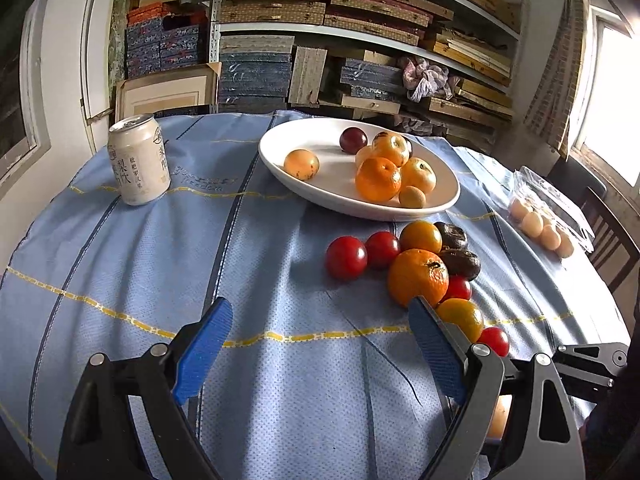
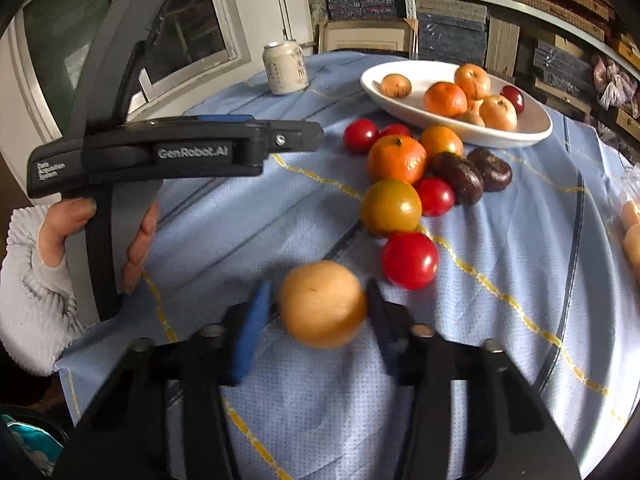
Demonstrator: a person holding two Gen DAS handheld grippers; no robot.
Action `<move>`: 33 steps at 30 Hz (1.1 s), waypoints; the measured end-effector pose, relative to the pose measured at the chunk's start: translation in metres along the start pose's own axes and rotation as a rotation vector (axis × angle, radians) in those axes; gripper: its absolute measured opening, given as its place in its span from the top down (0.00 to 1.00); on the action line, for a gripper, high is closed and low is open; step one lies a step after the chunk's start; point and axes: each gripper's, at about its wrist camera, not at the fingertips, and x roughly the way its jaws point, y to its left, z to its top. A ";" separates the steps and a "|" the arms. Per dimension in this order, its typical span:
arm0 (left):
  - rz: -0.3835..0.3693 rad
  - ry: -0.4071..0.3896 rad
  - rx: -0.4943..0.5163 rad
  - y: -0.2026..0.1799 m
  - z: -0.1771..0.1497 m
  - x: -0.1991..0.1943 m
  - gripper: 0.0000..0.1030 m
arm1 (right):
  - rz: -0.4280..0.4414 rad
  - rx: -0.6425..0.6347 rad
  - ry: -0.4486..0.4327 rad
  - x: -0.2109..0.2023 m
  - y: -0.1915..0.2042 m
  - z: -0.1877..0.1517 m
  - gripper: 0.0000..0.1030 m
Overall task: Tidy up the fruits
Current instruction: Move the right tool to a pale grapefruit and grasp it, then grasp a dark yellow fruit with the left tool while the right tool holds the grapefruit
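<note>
A white oval plate (image 1: pixel 360 210) at the back of the table holds several orange, yellow and dark red fruits. In front of it lies a loose pile: a mandarin (image 1: pixel 418 278), red tomatoes (image 1: pixel 346 258), yellow-orange tomatoes and two dark brown fruits (image 1: pixel 460 264). My left gripper (image 1: pixel 320 308) is open and empty over bare cloth, left of the pile. My right gripper (image 2: pixel 318 286) is shut on a pale orange fruit (image 2: pixel 322 304) at the near end of the pile, just above the cloth; the picture is blurred there. The plate (image 2: pixel 480 138) lies beyond it.
A white drink can (image 1: pixel 140 160) stands at the back left of the blue cloth. A clear pack of pale round pieces (image 1: pixel 540 228) lies at the right edge, with a dark chair (image 1: pixel 612 240) behind. A hand in a grey sleeve (image 2: pixel 36 280) holds the left gripper's handle.
</note>
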 end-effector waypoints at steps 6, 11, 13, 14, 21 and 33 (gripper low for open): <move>-0.009 0.003 0.035 -0.006 -0.002 0.000 0.12 | -0.118 -0.033 -0.052 -0.020 -0.013 -0.003 0.59; -0.030 -0.008 0.105 -0.022 -0.007 -0.002 0.12 | -0.195 0.123 -0.087 -0.035 -0.064 -0.004 0.59; -0.060 -0.013 0.127 -0.030 -0.009 -0.003 0.12 | -0.221 0.140 -0.091 -0.035 -0.070 -0.005 0.59; -0.071 -0.016 0.138 -0.034 -0.010 -0.003 0.12 | -0.232 0.145 -0.091 -0.035 -0.072 -0.004 0.59; -0.094 0.021 0.237 -0.067 -0.013 0.008 0.12 | -0.233 0.198 -0.077 -0.030 -0.090 -0.008 0.59; -0.184 0.044 0.267 -0.089 -0.011 0.021 0.53 | -0.219 0.211 -0.095 -0.035 -0.091 -0.009 0.58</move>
